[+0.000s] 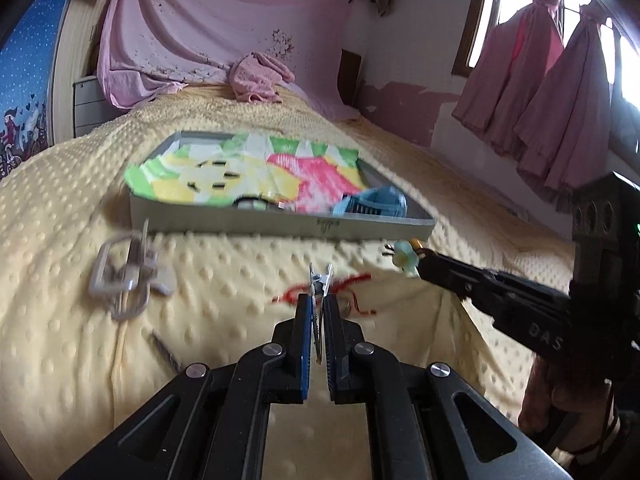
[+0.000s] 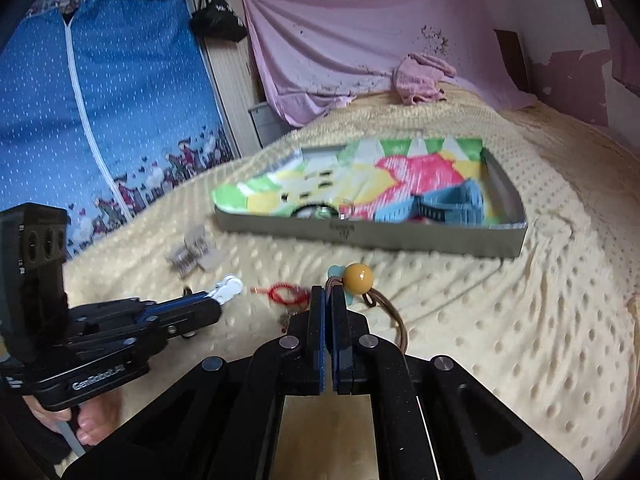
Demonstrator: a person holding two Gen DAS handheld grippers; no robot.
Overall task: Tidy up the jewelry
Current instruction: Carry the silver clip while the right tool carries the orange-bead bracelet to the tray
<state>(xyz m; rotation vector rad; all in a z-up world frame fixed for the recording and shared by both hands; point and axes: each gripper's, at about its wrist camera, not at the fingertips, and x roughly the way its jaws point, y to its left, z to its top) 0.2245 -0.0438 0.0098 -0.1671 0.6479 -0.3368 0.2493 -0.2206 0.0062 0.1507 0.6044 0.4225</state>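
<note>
Left wrist view shows the left tongs (image 1: pixel 319 304) clamped on a metal hair clip (image 1: pixel 320 280) and the right tongs (image 2: pixel 329 300) clamped on a bead hair tie (image 2: pixel 358 278), both above the bed (image 1: pixel 240 264); carry them gently over the tray (image 1: pixel 280 226) wall before letting go

Yellow-blanketed bed (image 1: pixel 248 280), seemingly daylit window (image 1: pixel 486 12)

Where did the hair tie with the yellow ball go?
The hair tie is pinched in the right gripper, held above the yellow blanket just in front of the gray tray, with the red string to its left.
</note>
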